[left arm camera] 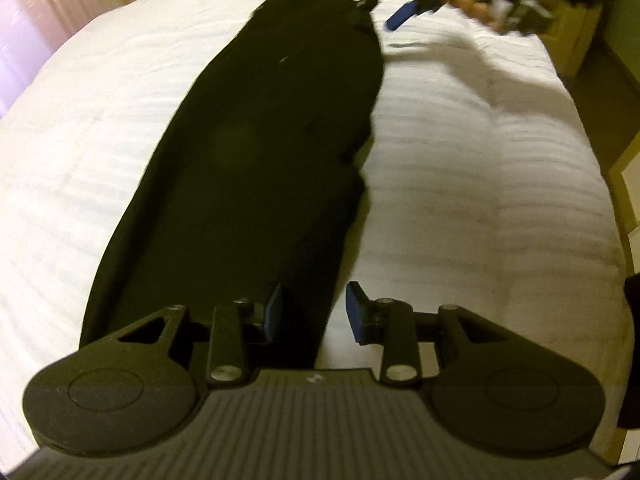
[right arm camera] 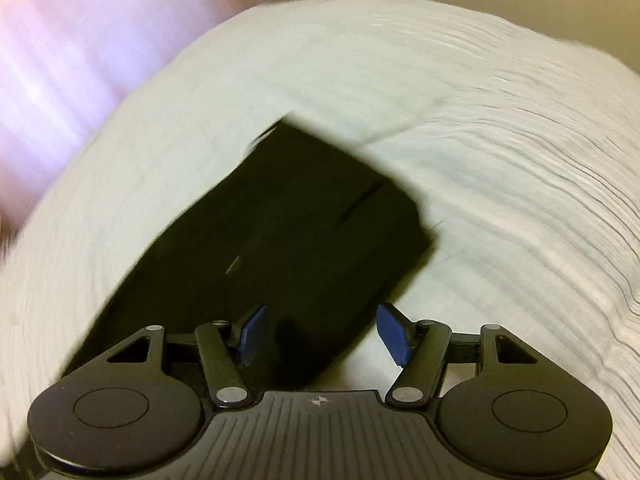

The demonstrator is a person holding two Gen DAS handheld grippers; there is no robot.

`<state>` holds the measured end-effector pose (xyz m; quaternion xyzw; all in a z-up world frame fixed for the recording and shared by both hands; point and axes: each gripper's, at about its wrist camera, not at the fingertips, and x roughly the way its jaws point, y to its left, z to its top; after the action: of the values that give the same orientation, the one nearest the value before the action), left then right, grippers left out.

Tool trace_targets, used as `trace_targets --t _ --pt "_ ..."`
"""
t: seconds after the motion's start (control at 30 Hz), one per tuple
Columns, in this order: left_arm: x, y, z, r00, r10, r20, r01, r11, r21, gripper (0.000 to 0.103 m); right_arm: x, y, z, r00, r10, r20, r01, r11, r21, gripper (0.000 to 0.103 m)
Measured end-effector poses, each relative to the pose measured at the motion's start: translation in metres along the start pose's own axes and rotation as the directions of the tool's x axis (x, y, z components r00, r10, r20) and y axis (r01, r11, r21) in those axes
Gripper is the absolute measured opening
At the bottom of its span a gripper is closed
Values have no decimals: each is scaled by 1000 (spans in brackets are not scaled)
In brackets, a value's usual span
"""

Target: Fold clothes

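A long black garment [left arm camera: 260,168], like trousers folded lengthwise, lies flat along the white bed [left arm camera: 100,140]. My left gripper [left arm camera: 314,312] is open over its near end, with the cloth edge between the blue pads. My right gripper [right arm camera: 326,332] is open above the garment's far end [right arm camera: 304,220]. It shows in the left wrist view [left arm camera: 384,8] at the top, held by a hand, close to the garment's far right corner. Both views are motion-blurred.
The white ribbed bedcover [right arm camera: 500,160] spreads on both sides of the garment. A pale curtain [right arm camera: 60,60] hangs beyond the bed on the left. Wooden furniture [left arm camera: 608,92] stands off the bed's right side.
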<state>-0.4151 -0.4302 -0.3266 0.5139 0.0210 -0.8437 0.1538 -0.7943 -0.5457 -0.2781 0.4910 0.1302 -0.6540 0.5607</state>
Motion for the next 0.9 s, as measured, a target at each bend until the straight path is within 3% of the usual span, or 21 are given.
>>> trace_targets --t 0.13,0.23,0.3,0.37,0.47,0.57,0.6,0.63,0.7,0.73,0.8,0.9 --pt "18 -7 17 1000 -7 -12 8 1000 28 31 40 -35 32 999 9 -51 -4 996 90 64" --pt "24 -9 18 1000 23 -14 -22 998 59 31 62 -23 59 998 -11 -64 9 1000 -25 64" --pt "26 -17 19 998 58 -8 -57 991 122 37 67 -24 67 998 -14 -58 10 998 -68 64" --pt "30 -29 20 995 101 2 -99 967 234 44 60 -20 71 998 -17 -57 12 997 -71 64" --pt "36 -42 11 991 136 3 -126 905 406 44 35 -15 65 999 -34 -13 33 996 -78 64" --pt "41 -44 7 983 184 27 -172 850 497 40 0 -17 32 998 -40 46 43 998 -52 64" --pt "40 -41 8 981 191 39 -186 850 493 39 -3 -15 23 998 -32 46 34 999 -36 64" --pt "38 -33 11 983 181 45 -181 867 464 36 -12 -12 7 999 -18 45 19 1000 -23 64" --pt "34 -13 21 989 141 36 -144 917 372 11 -31 0 -26 999 -12 41 14 999 -37 78" --pt "33 -1 27 994 111 22 -112 945 307 9 -40 8 -43 999 -14 37 16 998 -59 88" --pt "34 27 34 999 33 5 -34 990 138 4 -47 29 -78 999 44 8 -43 995 -94 89" --pt "35 68 39 997 -75 8 75 994 -75 4 -43 66 -124 993 109 -53 -117 978 -175 89"
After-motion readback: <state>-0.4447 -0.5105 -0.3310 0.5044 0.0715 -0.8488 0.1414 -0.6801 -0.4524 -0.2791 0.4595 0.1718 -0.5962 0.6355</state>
